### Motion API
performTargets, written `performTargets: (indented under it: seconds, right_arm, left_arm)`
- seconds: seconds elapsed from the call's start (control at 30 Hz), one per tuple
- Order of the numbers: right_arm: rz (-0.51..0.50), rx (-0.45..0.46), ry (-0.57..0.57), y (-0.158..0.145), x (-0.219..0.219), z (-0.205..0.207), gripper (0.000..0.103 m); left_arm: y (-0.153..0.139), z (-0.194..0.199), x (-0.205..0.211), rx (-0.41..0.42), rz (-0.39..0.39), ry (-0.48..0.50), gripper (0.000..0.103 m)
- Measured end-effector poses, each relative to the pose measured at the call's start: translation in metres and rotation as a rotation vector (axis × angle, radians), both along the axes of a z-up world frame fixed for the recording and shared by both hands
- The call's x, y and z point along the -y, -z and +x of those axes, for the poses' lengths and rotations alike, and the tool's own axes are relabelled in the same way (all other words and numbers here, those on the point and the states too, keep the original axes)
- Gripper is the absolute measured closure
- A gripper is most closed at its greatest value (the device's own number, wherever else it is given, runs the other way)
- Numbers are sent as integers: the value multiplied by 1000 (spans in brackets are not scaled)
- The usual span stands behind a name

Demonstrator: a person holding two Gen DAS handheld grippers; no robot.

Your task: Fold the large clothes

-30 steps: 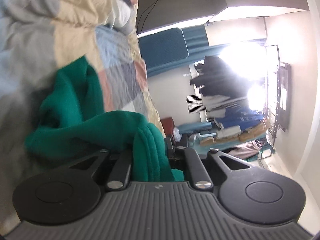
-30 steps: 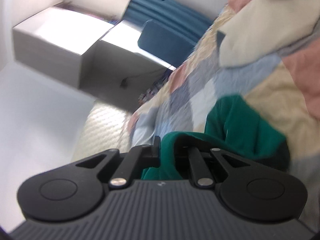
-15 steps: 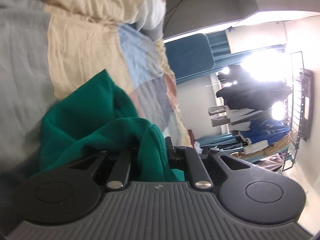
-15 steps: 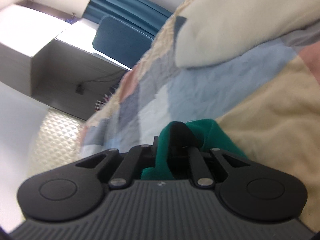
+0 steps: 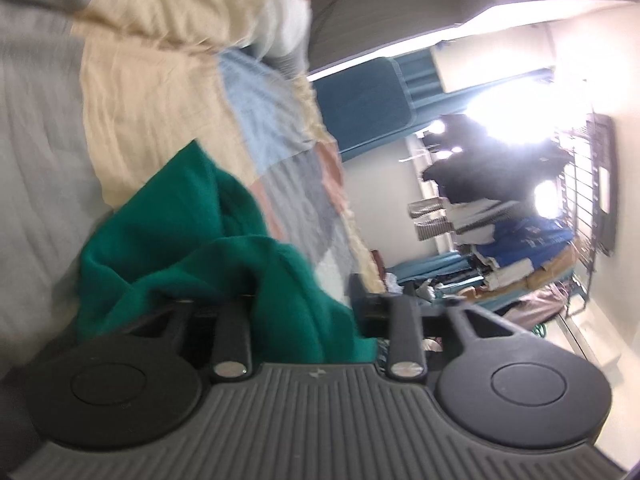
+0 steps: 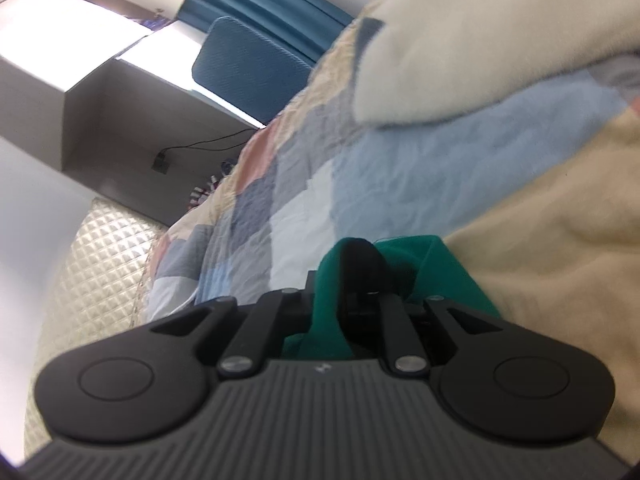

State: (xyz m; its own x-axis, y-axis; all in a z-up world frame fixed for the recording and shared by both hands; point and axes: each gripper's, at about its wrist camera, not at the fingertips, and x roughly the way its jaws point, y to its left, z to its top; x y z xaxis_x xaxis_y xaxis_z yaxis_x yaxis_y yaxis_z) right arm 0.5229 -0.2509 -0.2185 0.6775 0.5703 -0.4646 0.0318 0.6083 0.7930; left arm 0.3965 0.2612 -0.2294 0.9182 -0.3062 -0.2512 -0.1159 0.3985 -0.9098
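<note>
Left wrist view: left gripper point(image 5: 304, 304) low over the quilt point(image 5: 160, 92), jaws opening, a green garment point(image 5: 192, 232) fold lying loose between them, no longer pinched. Likely a release so the fold settles on the bed.

Right wrist view: right gripper point(image 6: 344, 300) opening more slowly; garment point(image 6: 324, 312) between its jaws, pads seem barely touching. Quilt point(image 6: 460, 152) beneath, pillow point(image 6: 500, 36) far right.
</note>
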Motion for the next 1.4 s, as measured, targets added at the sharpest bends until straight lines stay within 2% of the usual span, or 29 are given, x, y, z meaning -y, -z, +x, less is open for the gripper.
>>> performTargets:
  seconds: [0.07, 0.13, 0.2, 0.27, 0.4, 0.47, 0.67, 0.8, 0.9, 1.0, 1.07, 1.13, 1.2, 1.27, 1.4]
  right_arm:
    - [-8, 29, -34, -15, 0, -10, 80]
    - [-31, 74, -57, -32, -1, -24, 63]
    - [-38, 107, -67, -47, 1, -40, 52]
    - [-38, 119, -73, -57, 3, -54, 48]
    - [-98, 125, -53, -73, 10, -82, 47]
    - [-149, 111, -46, -79, 10, -94, 47]
    - [-202, 167, -45, -92, -1, -130, 47]
    - [-265, 191, -131, -87, -28, -138, 47]
    - [-330, 183, -200, -76, -53, -135, 47]
    - [-409, 184, -216, -66, -69, -129, 47]
    - [-440, 182, -207, -61, -74, -124, 47]
    - [-442, 168, -202, -58, -74, -119, 48]
    - [-440, 161, -198, -57, -72, -117, 49]
    - [-447, 170, -199, -58, -73, -117, 50]
    - [-480, 166, -209, -56, -76, -119, 63]
  left_arm:
    - [-15, -15, 5, 33, 37, 15, 46]
    - [-30, -33, 9, 48, 78, 9, 43]
    - [-42, -52, 13, 59, 109, 4, 41]
    - [-53, -73, 16, 41, 158, -21, 38]
    - [-70, -106, 26, -49, 302, -90, 37]
    - [-73, -118, 29, -74, 345, -102, 37]
    - [-61, -134, 38, -112, 344, -68, 37]
    - [-56, -125, 45, -119, 355, -47, 37]
    - [-55, -119, 53, -139, 403, -41, 37]
    - [-55, -118, 55, -152, 444, -61, 37]
    - [-60, -119, 59, -159, 515, -91, 37]
    - [-69, -119, 72, -162, 665, -111, 36]
    - [-70, -116, 79, -185, 739, -103, 33]
    - [-65, -112, 81, -222, 771, -95, 33]
    - [-53, -101, 77, -273, 767, -62, 34]
